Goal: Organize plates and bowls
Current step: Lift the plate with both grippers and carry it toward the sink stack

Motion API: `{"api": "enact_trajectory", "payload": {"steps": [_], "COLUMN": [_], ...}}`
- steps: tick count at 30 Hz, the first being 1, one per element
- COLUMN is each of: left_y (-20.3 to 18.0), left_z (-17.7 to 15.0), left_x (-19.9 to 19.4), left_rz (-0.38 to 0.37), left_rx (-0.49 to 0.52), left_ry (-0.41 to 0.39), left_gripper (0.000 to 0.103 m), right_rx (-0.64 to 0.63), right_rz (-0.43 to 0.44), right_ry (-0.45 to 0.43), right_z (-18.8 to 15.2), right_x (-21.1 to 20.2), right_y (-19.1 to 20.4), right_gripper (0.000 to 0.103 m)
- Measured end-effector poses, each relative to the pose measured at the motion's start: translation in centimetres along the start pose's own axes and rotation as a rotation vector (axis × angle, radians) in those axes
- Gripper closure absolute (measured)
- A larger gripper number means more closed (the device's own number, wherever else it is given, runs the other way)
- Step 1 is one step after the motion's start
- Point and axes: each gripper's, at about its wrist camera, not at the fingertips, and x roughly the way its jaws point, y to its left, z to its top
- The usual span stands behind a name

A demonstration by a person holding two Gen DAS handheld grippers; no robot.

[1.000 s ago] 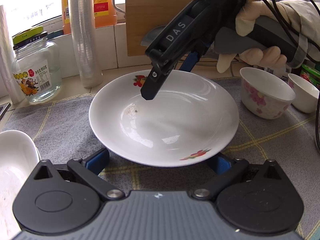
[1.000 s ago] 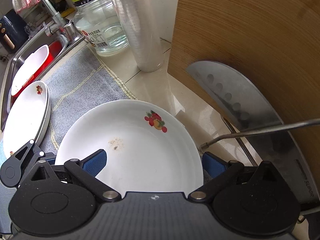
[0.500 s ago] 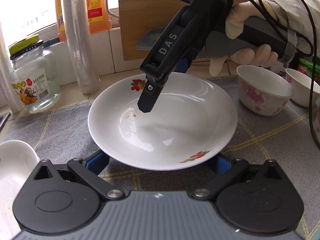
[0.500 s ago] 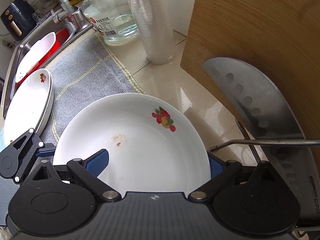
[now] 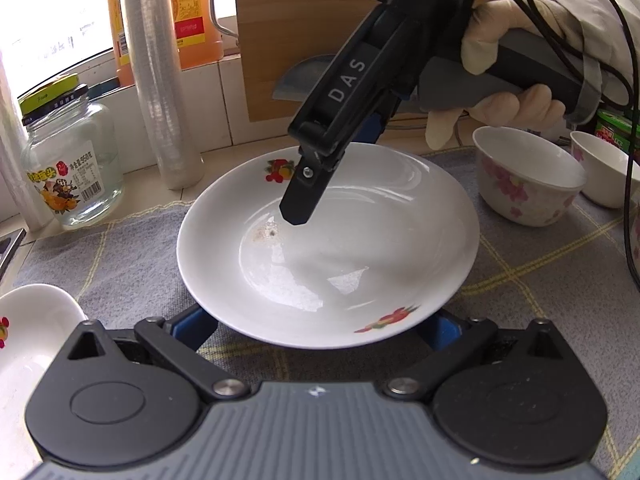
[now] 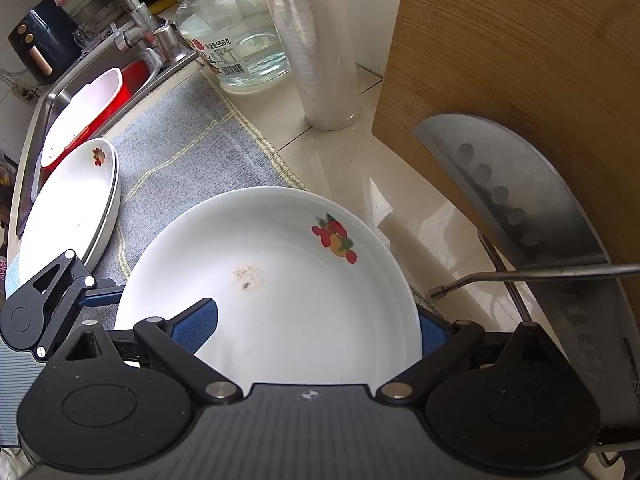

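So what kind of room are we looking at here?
Most likely a home kitchen counter: there is a sink with a faucet, a cleaver leaning on a wooden cutting board, and a white plate on a cloth.

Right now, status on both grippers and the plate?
Left gripper open, straddling the plate's near rim. Right gripper open, one finger over the dish, the other beyond the far rim. Stacked plates wait leftward; cleaver close behind.
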Motion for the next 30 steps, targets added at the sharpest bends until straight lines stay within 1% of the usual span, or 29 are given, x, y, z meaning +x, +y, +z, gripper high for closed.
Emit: {"api": "enact_trajectory", "payload": {"steps": [6, 14, 21, 30], "left_y": [0.0, 0.4, 0.9, 1.9], "left_z": [0.0, 0.5, 0.4, -0.5], "left_x": [-0.4, -2.0, -4.0, -6.7], "left_rz": [0.004, -0.003, 0.011, 0.036], "left_rx": [0.002, 0.002, -0.011, -0.022], "left_ry": [0.003, -0.004, -0.01, -0.02], "left_gripper": [0.001, 0.001, 0.001, 0.001], "right_rx": [0.008, 0.012, -0.01, -0.037], "right_rz": [0.008, 0.01, 0.007, 0.013], "right_ry": [-0.003, -0.017, -0.029, -0.037], "right_z": [-0.3, -0.7, -1.0, -1.1], "right_x": [-0.2, -1.3, -2.5, -3.2], "right_y": [0.3, 1.3, 3.3, 6.3], "right_gripper": [0.002, 0.002, 0.002, 0.002]}}
